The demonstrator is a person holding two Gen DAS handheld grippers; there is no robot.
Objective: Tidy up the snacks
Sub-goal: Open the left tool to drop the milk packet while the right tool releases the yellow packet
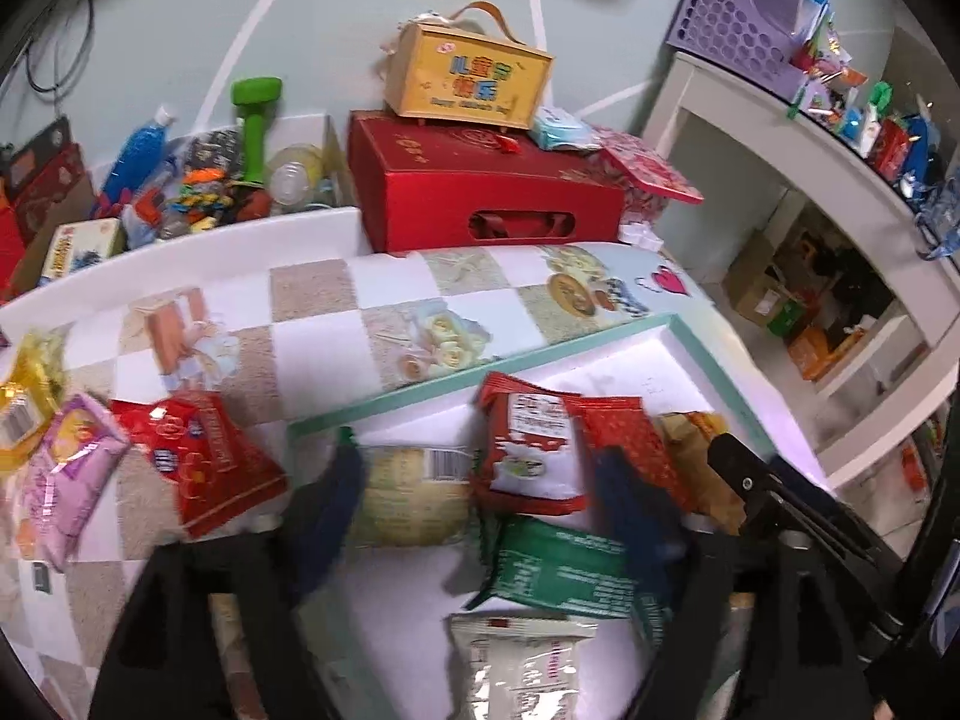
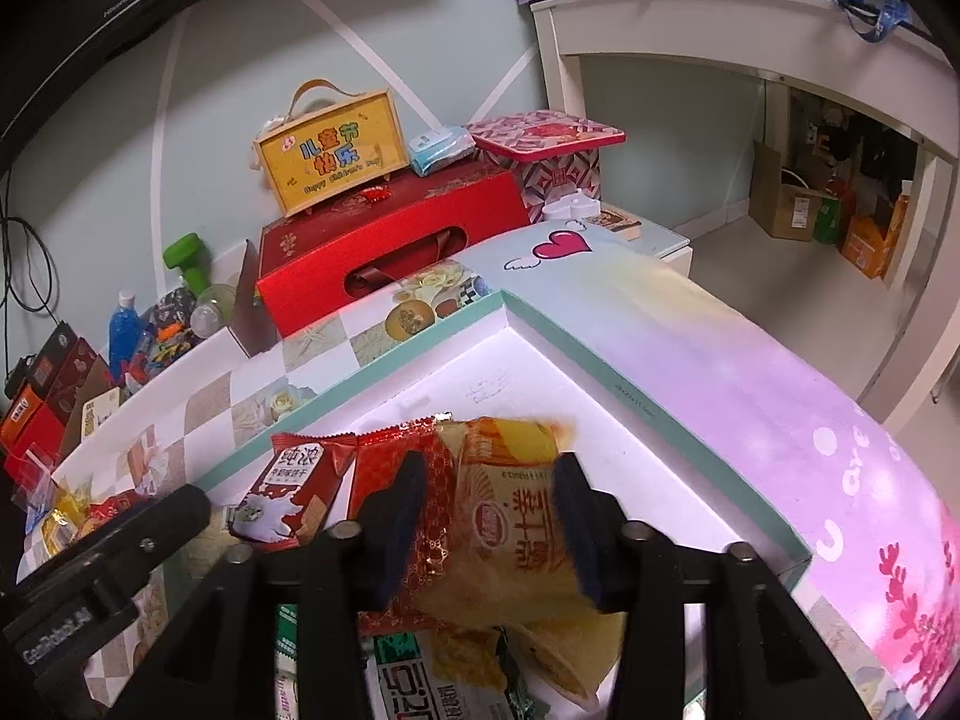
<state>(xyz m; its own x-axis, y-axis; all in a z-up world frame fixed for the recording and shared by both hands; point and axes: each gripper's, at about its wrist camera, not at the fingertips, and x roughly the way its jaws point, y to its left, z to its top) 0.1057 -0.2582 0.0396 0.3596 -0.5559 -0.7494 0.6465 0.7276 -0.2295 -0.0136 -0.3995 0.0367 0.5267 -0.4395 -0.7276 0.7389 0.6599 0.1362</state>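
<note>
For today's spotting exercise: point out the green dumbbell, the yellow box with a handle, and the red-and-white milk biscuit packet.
green dumbbell [image 1: 255,126], left wrist view, its shaft.
yellow box with a handle [image 2: 333,159], right wrist view, front face.
red-and-white milk biscuit packet [image 2: 288,492], right wrist view, packet front.

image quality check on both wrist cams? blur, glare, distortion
Left wrist: heavy fisheye bending, black corner vignette; left gripper fingers motion-smeared, foil glare on the red packet on the tablecloth. Right wrist: same curvature, shelf edge bowed; right gripper sharper, orange packet top blurred, pink cast over the box rim and cloth.

Left tongs [image 1: 480,510] spread wide over snack packets [image 1: 528,450], teal-rimmed box [image 1: 480,378]
</note>
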